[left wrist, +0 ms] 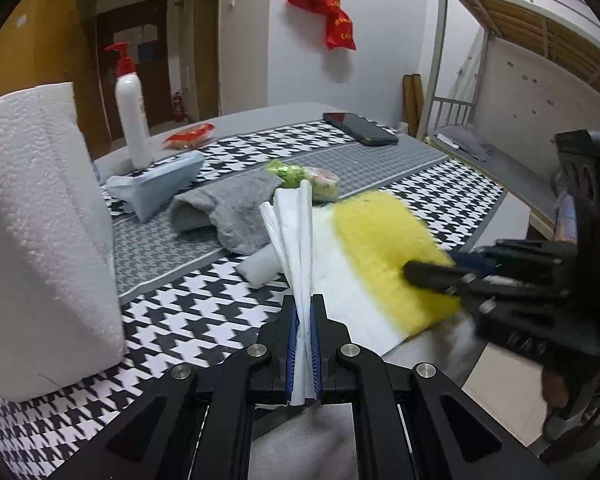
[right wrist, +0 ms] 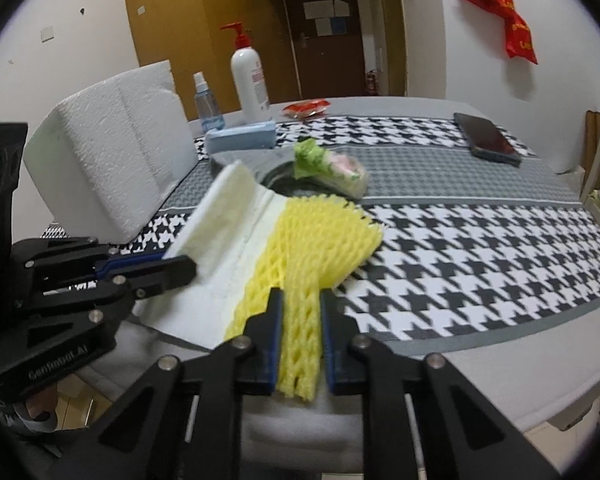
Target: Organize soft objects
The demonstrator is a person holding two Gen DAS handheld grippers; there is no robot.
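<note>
Pinching a white foam sheet [left wrist: 300, 240], left gripper [left wrist: 304, 308] is pressed together on its bunched edge. Right gripper [right wrist: 300, 300], just beside it, clamps a yellow foam net [right wrist: 324, 240] lying across that sheet, over the houndstooth tablecloth [right wrist: 480, 248] ahead of both.

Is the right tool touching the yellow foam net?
Touching. The right wrist view shows the right tool closed on the yellow foam net, both pads pressing its bunched end.
</note>
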